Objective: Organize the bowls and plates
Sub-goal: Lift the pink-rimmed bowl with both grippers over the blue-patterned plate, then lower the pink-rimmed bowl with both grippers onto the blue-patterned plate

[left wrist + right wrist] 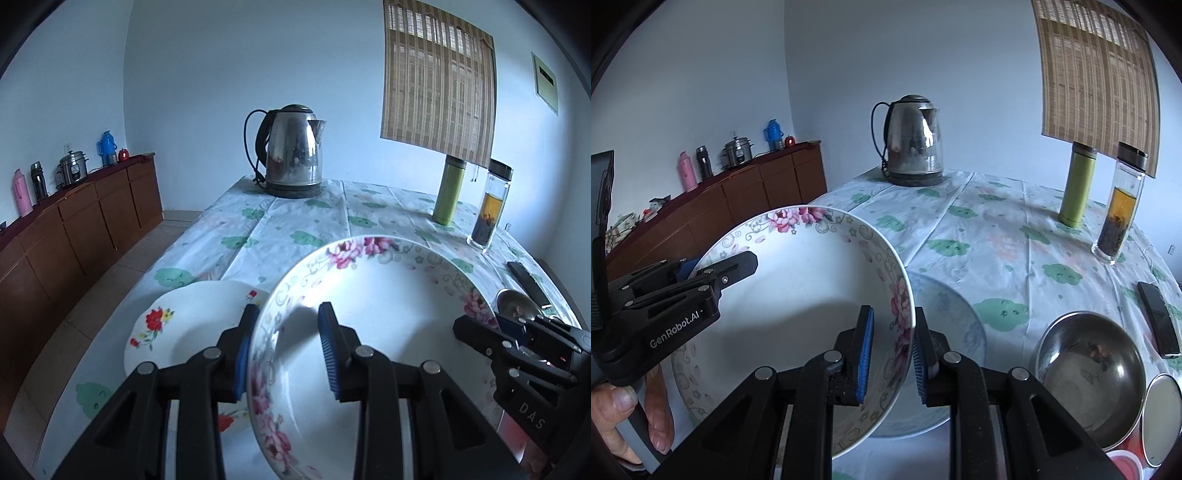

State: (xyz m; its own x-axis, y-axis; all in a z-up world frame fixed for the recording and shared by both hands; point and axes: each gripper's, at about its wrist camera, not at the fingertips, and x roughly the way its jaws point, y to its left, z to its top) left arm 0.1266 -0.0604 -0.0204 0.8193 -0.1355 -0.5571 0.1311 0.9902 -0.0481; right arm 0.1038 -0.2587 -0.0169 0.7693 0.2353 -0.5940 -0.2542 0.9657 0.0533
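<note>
A large white bowl with pink flowers on its rim [388,332] [798,314] is held tilted above the table by both grippers. My left gripper [288,314] is shut on its left rim, one blue pad inside and one outside; it also shows in the right wrist view [738,262]. My right gripper [892,314] is shut on the opposite rim and appears at the right of the left wrist view [476,328]. A white plate with red flowers [192,325] lies on the table left of the bowl. A blue-patterned plate [945,332] lies under the bowl's right side.
A steel bowl [1089,373] and a round tin [1161,417] sit at the near right, a black phone [1158,317] beyond them. A steel kettle [293,147], green flask [448,192] and glass tea bottle [489,206] stand at the back. A person's hand [624,406] grips the left handle.
</note>
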